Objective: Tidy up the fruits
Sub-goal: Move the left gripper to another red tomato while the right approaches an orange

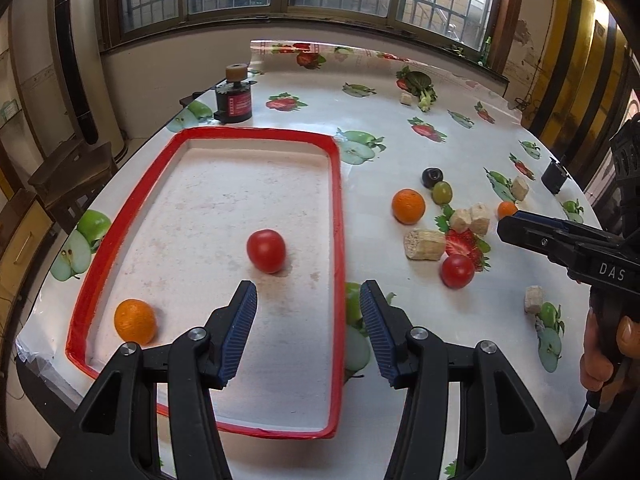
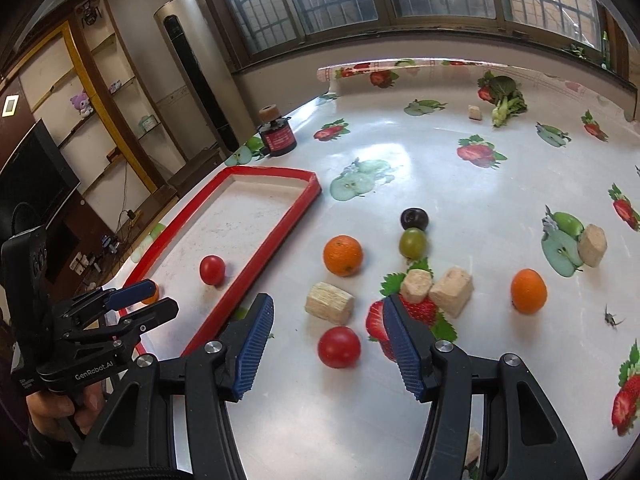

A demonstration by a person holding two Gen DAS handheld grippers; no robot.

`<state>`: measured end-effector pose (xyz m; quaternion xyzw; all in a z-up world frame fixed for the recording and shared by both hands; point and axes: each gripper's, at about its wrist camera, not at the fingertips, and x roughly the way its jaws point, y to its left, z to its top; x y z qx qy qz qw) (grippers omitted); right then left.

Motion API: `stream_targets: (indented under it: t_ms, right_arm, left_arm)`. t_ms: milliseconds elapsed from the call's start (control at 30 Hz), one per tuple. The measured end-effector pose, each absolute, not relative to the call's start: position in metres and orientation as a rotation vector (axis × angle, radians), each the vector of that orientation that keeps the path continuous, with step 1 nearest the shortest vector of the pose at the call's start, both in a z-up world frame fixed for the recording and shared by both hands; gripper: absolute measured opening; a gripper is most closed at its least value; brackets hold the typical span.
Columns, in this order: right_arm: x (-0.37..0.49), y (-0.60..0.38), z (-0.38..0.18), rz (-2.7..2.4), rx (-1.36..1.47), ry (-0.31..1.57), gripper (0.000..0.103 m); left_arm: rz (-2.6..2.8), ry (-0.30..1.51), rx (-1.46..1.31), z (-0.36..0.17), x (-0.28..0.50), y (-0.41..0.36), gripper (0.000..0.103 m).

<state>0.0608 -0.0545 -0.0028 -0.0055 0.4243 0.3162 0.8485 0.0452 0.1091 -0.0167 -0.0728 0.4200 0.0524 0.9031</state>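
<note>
A red-rimmed white tray (image 1: 338, 216) (image 2: 276, 236) holds a tomato (image 1: 266, 251) (image 2: 212, 269) and an orange (image 1: 135, 321). My left gripper (image 1: 308, 300) (image 2: 148, 300) hovers open over the tray's near end with nothing between its fingers. On the table to the right of the tray lie a tomato (image 1: 457, 271) (image 2: 339, 347), an orange (image 1: 408, 206) (image 2: 343, 255), a smaller orange (image 1: 507, 209) (image 2: 528, 291), a green grape (image 1: 441, 193) (image 2: 413, 243) and a dark plum (image 1: 432, 177) (image 2: 414, 219). My right gripper (image 2: 328, 312) (image 1: 506, 226) is open above the loose tomato, its pads apart from it.
Several beige blocks (image 1: 425, 245) (image 2: 330, 303) lie among the loose fruit. A black jar with a cork lid (image 1: 234, 98) (image 2: 278, 134) stands beyond the tray. A leafy green vegetable (image 1: 424, 88) (image 2: 506, 98) lies at the far side. The tablecloth bears printed fruit.
</note>
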Motion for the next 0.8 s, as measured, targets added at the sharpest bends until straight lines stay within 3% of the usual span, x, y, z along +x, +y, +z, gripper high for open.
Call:
stream_targets:
  t_ms: [800]
  right_arm:
    - [0.054, -0.173, -0.020, 0.455, 0.047, 0.921, 0.061]
  left_arm:
    - [-0.099, 0.924, -0.112, -0.029, 0.088, 0.014, 0.052]
